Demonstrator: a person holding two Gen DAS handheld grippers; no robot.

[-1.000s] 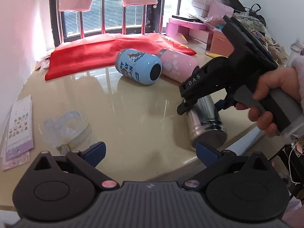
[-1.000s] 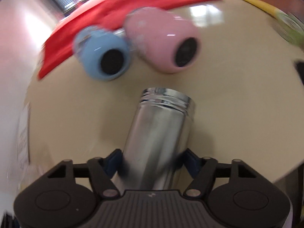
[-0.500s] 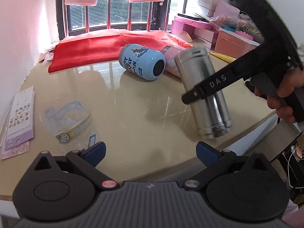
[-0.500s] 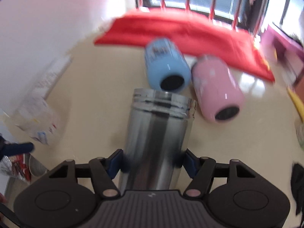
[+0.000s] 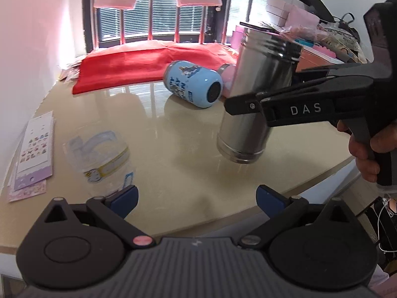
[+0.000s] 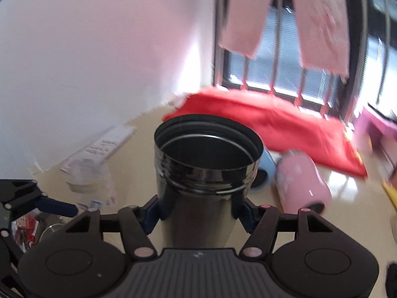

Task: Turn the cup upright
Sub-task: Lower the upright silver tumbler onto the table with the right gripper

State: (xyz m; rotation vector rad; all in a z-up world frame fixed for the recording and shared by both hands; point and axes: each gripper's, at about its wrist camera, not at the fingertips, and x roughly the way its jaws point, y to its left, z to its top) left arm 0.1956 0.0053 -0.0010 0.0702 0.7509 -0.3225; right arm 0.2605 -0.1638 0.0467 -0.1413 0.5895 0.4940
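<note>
Above the table (image 5: 173, 164), my right gripper (image 6: 198, 208) pinched the steel cup (image 5: 258, 94) mid-body, mouth up, slightly tilted, base clear of the surface; turning looked nearly done, setting down remained. Left gripper (image 5: 196, 195) hung spread, holding nothing. Blue cup (image 5: 193, 87) and pink cup (image 6: 302, 181) lay on their sides, not yet righted

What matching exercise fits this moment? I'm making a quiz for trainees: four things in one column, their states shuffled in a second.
Things:
1. steel cup
2. blue cup
3. left claw
4. red cloth

States:
A. spread flat by the window
B. open, holding nothing
C. lying on its side on the table
D. held off the table, mouth up, slightly tilted

Pairs: 1-D, 2-C, 3-B, 4-A
</note>
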